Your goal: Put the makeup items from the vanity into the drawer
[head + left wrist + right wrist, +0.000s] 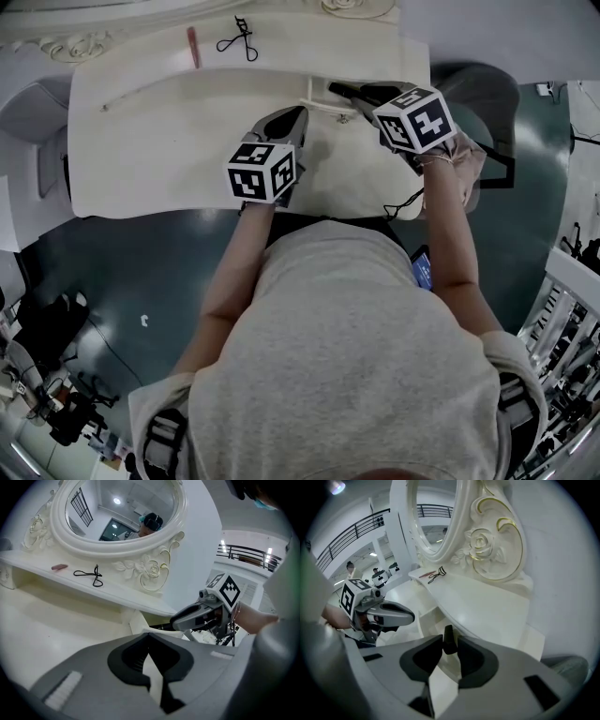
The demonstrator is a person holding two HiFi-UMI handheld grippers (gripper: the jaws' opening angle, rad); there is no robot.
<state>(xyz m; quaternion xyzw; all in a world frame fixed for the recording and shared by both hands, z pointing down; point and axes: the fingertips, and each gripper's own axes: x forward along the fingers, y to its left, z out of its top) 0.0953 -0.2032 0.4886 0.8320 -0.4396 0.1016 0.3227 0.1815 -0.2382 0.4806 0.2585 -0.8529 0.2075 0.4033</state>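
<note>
So, the right gripper [449, 645] is pinched on a dark stick [448, 635], holding it right at the rim of the small open drawer [423, 622], tucked just under the shelf's [487, 606] front edge, so it's tight there. The left gripper [149, 637] has its jaws together with nothing between them, sitting near the drawer's other side over the tabletop [169, 141], which has loads of bare room out to its curved front edge. Up on the shelf, well apart from both grippers, the eyelash curler [239, 39] lies near a pink stick [193, 47], just below the mirror frame [140, 569].
</note>
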